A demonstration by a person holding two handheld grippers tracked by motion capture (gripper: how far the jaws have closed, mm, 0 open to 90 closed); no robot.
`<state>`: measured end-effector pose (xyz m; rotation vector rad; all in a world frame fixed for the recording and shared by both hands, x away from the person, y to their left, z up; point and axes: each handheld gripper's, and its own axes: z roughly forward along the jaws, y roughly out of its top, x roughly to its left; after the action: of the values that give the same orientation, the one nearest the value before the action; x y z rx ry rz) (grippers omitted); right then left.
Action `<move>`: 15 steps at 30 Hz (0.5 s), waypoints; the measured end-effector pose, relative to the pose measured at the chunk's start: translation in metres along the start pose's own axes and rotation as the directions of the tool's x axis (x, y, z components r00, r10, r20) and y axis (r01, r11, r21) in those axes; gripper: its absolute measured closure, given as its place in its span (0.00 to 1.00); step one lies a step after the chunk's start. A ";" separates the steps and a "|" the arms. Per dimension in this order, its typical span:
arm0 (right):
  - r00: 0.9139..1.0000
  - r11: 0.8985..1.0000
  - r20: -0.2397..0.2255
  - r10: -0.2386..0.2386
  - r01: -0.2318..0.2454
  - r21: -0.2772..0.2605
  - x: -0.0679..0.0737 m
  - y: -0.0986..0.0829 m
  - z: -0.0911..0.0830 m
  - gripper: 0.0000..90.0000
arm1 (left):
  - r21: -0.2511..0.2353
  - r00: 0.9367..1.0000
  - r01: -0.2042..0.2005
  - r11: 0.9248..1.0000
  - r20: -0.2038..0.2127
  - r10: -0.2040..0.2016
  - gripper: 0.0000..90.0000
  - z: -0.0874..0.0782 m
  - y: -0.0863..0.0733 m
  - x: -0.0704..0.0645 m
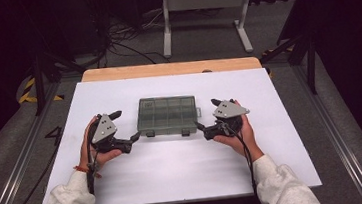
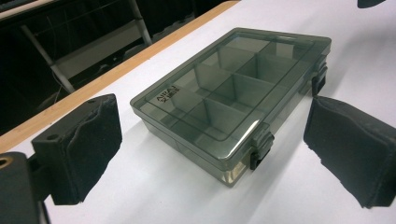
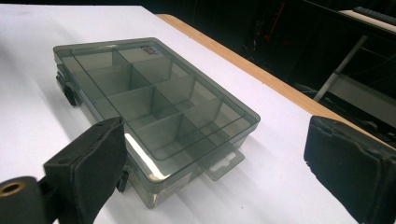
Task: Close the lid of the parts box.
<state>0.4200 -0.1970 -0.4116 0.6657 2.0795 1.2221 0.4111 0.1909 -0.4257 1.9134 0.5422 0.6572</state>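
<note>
The left hand-held gripper (image 1: pixel 125 125) and the right hand-held gripper (image 1: pixel 206 117) flank a smoky translucent compartment box (image 1: pixel 167 115) at the middle of the white table (image 1: pixel 175 168), each with jaws spread wide and holding nothing, the near jaw tip of each just beside a front corner of the box. The box lies flat with its lid closed and its two front latches (image 2: pixel 259 148) seemingly fastened (the hang tab (image 3: pixel 219 165) juts from the end facing the right hand-held gripper). The likely step is steadying the box and releasing a latch; doing it well would mean bracing one end with one hand-held gripper while the other catches a single latch edge, lifting gently so the light box does not skid. Through the lid, every divided compartment (image 3: pixel 140 100) appears empty.
</note>
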 end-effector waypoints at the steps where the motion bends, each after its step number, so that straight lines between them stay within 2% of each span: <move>1: 1.000 1.000 0.002 -0.005 0.005 0.002 0.000 -0.001 -0.001 0.07 | -0.002 1.000 0.000 1.000 0.002 0.000 0.06 -0.001 0.000 0.000; 15: 0.999 1.000 0.025 -0.027 0.027 0.016 -0.002 -0.008 -0.017 0.07 | -0.011 1.000 -0.003 1.000 -0.010 0.003 0.05 -0.017 -0.006 -0.004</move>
<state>0.4085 -0.2116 -0.4120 0.6548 2.0727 1.1778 0.3962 0.2023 -0.4254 1.9024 0.5407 0.6705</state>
